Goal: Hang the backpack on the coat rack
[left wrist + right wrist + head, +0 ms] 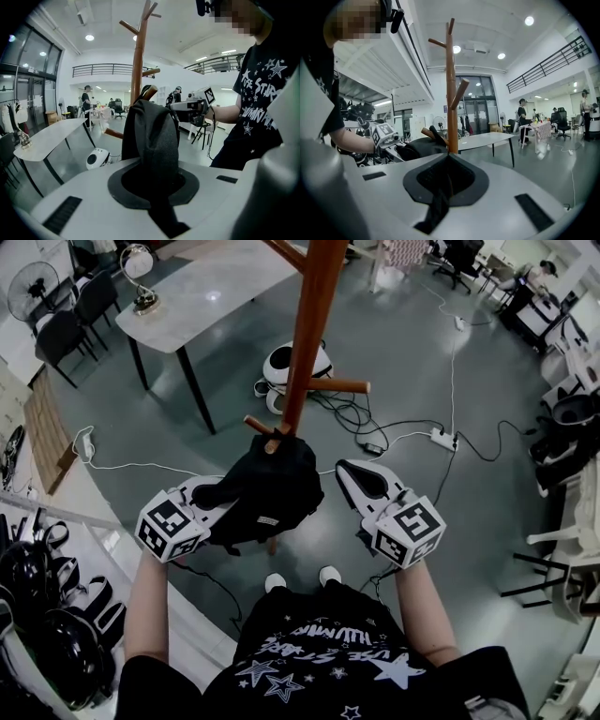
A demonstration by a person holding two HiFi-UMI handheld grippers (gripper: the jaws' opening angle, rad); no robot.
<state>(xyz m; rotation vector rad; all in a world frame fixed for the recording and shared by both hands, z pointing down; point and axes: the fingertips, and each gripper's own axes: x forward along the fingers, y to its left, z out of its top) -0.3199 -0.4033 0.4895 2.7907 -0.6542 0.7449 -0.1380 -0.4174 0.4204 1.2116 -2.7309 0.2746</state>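
Note:
The black backpack (277, 488) hangs against the wooden coat rack (309, 334), its top loop over a low peg (262, 430). My left gripper (220, 495) is shut on the backpack's left side. In the left gripper view the dark fabric (150, 136) rises from between the closed jaws of this gripper (154, 187), with the rack's pole (137, 65) behind it. My right gripper (349, 470) hovers just right of the backpack, shut and holding nothing. From the right gripper (447, 161) I see the pole (451, 93) straight ahead and the backpack (415, 149) to its left.
A marble-topped table (202, 292) with dark chairs stands at the back left. On the floor behind the rack sit a white round device (281, 367) and a power strip (441, 437) with cables. Black helmets (37, 615) lie at the lower left. White chairs stand at the right.

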